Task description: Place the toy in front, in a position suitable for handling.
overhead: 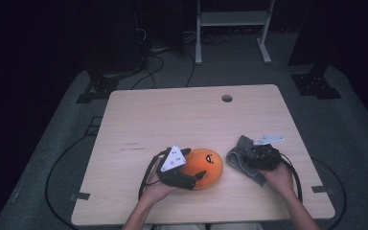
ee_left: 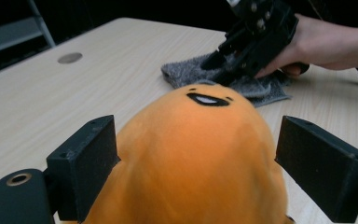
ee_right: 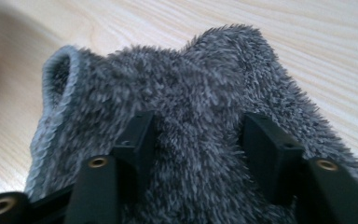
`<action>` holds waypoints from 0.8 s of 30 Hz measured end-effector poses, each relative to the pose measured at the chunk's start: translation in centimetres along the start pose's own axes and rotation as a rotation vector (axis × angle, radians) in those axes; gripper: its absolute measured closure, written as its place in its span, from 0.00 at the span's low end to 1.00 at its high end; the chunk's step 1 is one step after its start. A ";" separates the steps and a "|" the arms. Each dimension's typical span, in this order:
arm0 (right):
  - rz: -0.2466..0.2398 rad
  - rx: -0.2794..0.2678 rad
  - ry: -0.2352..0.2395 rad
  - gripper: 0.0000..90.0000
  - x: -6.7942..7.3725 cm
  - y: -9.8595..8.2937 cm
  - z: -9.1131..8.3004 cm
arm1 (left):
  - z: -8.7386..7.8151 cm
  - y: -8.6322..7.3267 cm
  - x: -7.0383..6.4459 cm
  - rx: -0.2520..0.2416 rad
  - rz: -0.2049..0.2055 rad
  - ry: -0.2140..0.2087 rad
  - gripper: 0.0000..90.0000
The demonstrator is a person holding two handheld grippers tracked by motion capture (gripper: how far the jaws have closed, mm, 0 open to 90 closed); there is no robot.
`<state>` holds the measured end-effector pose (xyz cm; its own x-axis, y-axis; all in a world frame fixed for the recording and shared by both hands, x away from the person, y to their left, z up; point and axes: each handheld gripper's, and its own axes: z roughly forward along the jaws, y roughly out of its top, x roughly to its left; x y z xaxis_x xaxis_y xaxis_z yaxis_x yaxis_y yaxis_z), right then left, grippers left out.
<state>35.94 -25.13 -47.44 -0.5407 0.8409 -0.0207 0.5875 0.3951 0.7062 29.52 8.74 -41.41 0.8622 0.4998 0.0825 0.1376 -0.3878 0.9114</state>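
An orange plush toy (overhead: 206, 165) with a small black face lies on the near part of the wooden table (overhead: 172, 115). My left gripper (overhead: 191, 177) reaches it from the left, open, with one jaw on each side of the plush (ee_left: 200, 140). To the right lies a grey fuzzy cloth (overhead: 239, 158). My right gripper (overhead: 250, 155) is pressed down onto it, and the cloth (ee_right: 205, 84) bunches up in a ridge between its jaws, which are shut on it. The left gripper view shows the right gripper (ee_left: 221, 63) and its hand on the cloth (ee_left: 182, 74) just beyond the plush.
A round cable hole (overhead: 227, 98) sits near the table's far edge. Beyond the table stand a white metal frame (overhead: 232, 28) and black stand bases (overhead: 316, 84) on the dark floor, with cables trailing around.
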 end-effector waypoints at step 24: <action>-0.090 -0.277 0.362 0.91 2.5 0.3 -7.9 | 1.1 -2.4 0.5 0.121 -0.008 0.021 0.37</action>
<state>29.96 -25.82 -41.66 -0.7865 0.6053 0.1229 0.3724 0.3060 0.8762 30.13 9.07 -43.97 0.8507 0.5187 0.0852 0.2033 -0.4741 0.8567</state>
